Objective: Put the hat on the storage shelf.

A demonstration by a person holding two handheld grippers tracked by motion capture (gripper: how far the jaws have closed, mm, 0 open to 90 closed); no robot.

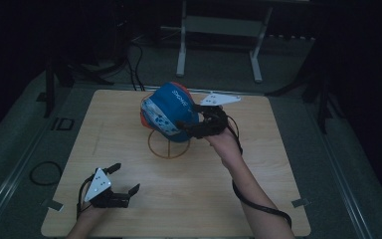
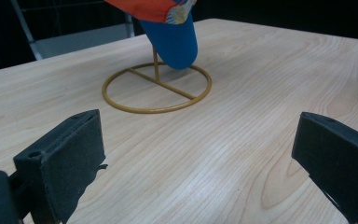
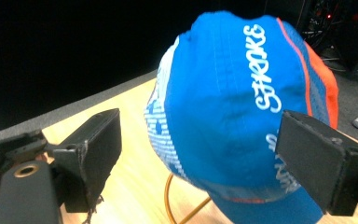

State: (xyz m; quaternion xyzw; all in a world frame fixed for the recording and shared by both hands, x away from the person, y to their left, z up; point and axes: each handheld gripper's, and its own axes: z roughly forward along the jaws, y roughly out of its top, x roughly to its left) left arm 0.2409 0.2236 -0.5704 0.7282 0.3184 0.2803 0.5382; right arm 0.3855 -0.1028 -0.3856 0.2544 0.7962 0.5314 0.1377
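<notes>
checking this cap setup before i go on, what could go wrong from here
1. The blue cap sits on a thin gold wire stand; a push from the right gripper, whose open jaws flank the cap, could tip both over.
2. If those jaws close on loose fabric alone, the cap may slip or drag the stand along.
3. The left gripper rests open near the table's front edge, far from the stand, so it cannot steady the base.

Blue cap (image 3: 242, 116): white script lettering on the crown, apparently "SHONKS"; exact letters uncertain. Side-panel print illegible. No other readable markings.
</notes>
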